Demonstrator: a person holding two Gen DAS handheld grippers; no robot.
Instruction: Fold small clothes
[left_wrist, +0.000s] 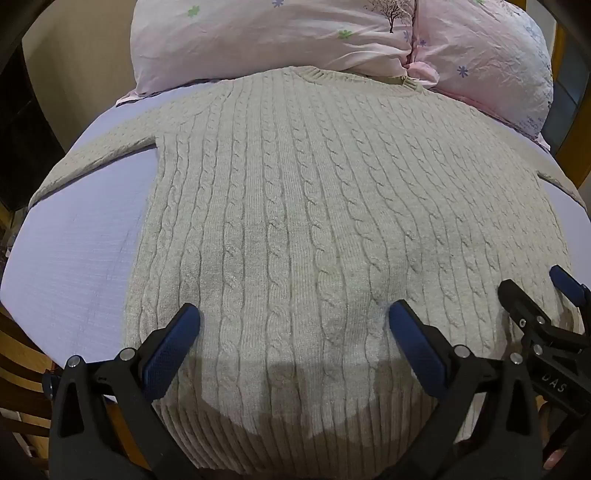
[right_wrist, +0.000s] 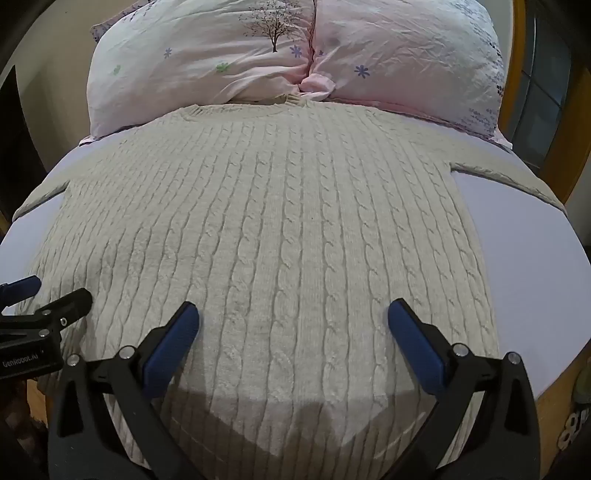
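A cream cable-knit sweater (left_wrist: 295, 206) lies flat and face up on a lavender bed sheet (left_wrist: 81, 251), neck toward the pillows, both sleeves spread out to the sides. It also fills the right wrist view (right_wrist: 280, 229). My left gripper (left_wrist: 293, 317) is open and empty, hovering over the lower left part of the sweater near its hem. My right gripper (right_wrist: 293, 317) is open and empty over the lower right part. Each gripper shows at the edge of the other's view: the right one (left_wrist: 546, 291), the left one (right_wrist: 48, 291).
Two pink floral pillows (left_wrist: 280, 40) lie at the head of the bed, just behind the sweater's collar (right_wrist: 288, 101). A wooden bed frame (right_wrist: 554, 410) runs along the bed's near right edge. A dark wall and a wooden door frame (right_wrist: 517, 74) stand at the sides.
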